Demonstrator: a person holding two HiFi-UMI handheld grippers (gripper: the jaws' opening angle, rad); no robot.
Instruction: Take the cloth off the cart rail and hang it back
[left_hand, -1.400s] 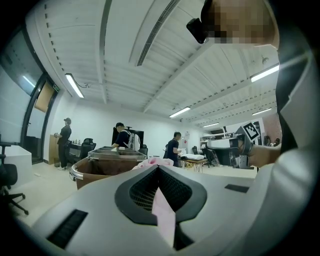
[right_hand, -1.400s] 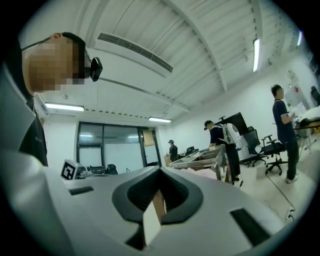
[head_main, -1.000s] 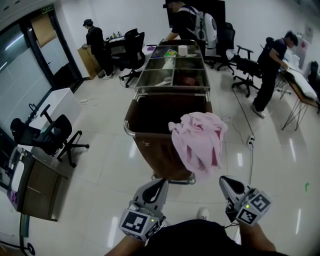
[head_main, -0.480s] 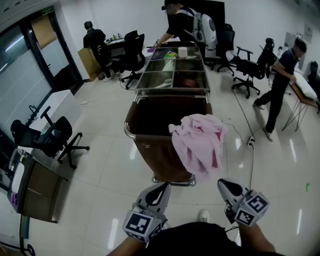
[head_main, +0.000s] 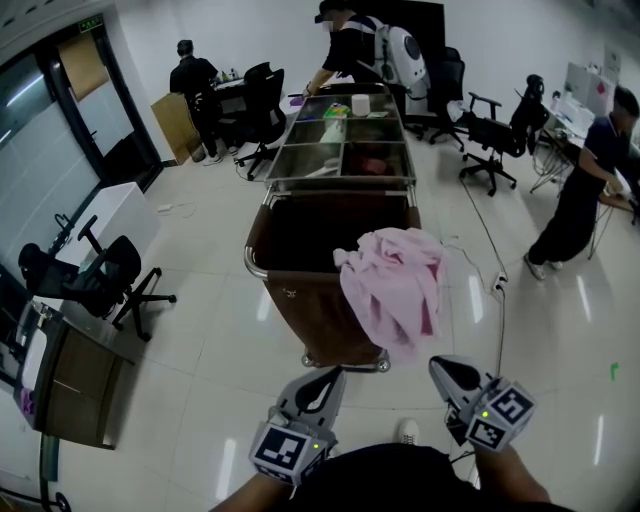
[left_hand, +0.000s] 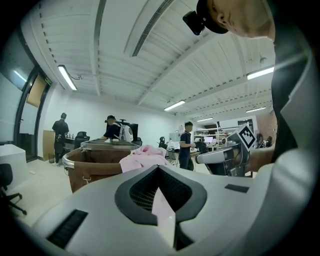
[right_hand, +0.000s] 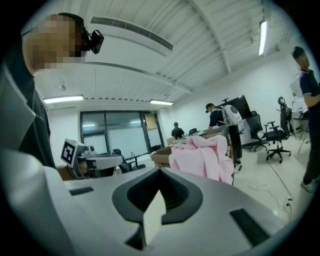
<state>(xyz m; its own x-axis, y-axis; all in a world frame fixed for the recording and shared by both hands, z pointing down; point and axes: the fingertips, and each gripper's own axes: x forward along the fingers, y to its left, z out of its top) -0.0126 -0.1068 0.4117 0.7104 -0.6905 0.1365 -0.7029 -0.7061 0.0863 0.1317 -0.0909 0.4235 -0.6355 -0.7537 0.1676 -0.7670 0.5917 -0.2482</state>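
A pink cloth (head_main: 390, 285) hangs crumpled over the near right corner of the cart's chrome rail (head_main: 252, 268), trailing down the brown bag. Both grippers are held low in front of the cart, short of it and touching nothing. My left gripper (head_main: 330, 376) points at the cart's near side, jaws shut and empty. My right gripper (head_main: 441, 366) sits just below and right of the cloth, also shut and empty. In the left gripper view the cloth (left_hand: 145, 152) lies beyond the closed tips of the left gripper (left_hand: 159, 169). In the right gripper view the cloth (right_hand: 202, 157) lies ahead and to the right of the right gripper (right_hand: 160, 172).
Steel trays (head_main: 345, 150) top the cart's far half. Three people stand in the room: one at the cart's far end (head_main: 345, 50), one at a back desk (head_main: 195, 80), one at the right (head_main: 580, 205). Office chairs (head_main: 95, 280) and a cabinet (head_main: 70, 375) stand left. A cable (head_main: 498, 290) crosses the floor.
The person at the right has walked further right. Both grippers have shifted slightly; the cloth has not moved on the rail.
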